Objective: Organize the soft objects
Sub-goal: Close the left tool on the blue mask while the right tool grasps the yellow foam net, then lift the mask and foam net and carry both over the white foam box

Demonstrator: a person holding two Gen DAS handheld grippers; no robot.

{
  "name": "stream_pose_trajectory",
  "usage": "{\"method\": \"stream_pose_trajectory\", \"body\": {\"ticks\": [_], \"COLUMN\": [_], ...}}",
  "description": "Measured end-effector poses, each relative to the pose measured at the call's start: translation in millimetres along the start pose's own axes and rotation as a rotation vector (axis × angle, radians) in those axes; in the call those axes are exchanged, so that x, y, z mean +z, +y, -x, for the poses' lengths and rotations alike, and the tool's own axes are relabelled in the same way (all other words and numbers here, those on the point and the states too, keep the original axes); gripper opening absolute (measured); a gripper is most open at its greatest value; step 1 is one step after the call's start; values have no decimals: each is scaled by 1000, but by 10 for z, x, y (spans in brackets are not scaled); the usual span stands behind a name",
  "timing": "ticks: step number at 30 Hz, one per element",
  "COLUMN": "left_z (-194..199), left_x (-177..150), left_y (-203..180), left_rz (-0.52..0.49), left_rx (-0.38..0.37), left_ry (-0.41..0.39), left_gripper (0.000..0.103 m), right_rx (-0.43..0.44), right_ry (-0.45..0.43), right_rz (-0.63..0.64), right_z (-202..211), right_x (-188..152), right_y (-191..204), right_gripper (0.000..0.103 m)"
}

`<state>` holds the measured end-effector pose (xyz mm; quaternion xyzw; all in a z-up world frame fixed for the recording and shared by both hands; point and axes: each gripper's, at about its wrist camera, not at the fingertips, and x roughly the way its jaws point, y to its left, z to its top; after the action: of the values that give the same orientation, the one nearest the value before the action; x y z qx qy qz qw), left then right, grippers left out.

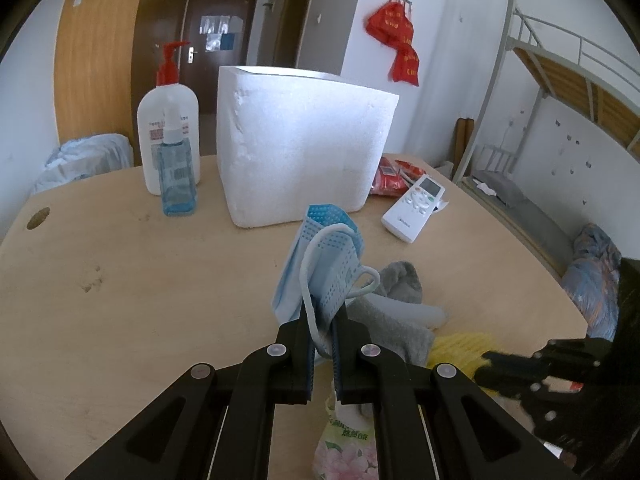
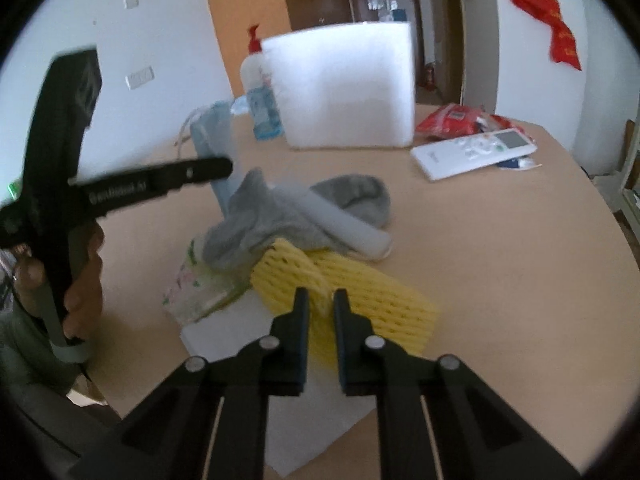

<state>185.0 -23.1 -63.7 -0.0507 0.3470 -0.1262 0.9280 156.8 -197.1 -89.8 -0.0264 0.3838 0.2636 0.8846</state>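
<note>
The mask (image 1: 320, 268) is hanging clenched in the left gripper (image 1: 322, 344) above the surface (image 1: 120, 280). The right gripper (image 2: 320, 304) is pinching the yellow net (image 2: 360, 292) beside the sock (image 2: 280, 216). Next, I think, both are going into the foam box (image 1: 300, 140), which needs lifting. A bunk bed (image 1: 560, 80) is standing behind.

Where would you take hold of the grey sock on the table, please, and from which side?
Grip the free rounded end of the grey sock, farthest from the pile, coming from above. That end lies flat on bare table; the other end is bunched among the yellow foam net and the flowered packet, and a pale tube lies across its middle, so it may roll off as the sock lifts.
</note>
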Motion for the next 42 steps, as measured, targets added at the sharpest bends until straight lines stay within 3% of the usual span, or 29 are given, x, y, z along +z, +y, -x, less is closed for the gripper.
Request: {"method": "stream_pose_trajectory", "body": {"ticks": [15,22,31,37,42], "left_z": [271,520,779,1024,1087], "left_x": [92,181,263,290,318], "left_y": [-34,-54,-79,-182,-131], "left_rz": [-2,-12,-33,-74,-50], "left_rx": [-18,21,61,124,119], "left_ry": [-78,-124,-186,-275,-275], "left_gripper": [7,7,7,7,7], "right_rx": [-14,0,34,49,57], "right_ry": [-160,-233,-249,-268,-273], "right_rz": [-40,-55,-57,-57,-57], "right_z": [409,516,460,512,528], "right_x": [186,300,348,348,359], "right_y": [-74,-72,-23,16,42], "right_gripper": [15,15,15,15,15]}}
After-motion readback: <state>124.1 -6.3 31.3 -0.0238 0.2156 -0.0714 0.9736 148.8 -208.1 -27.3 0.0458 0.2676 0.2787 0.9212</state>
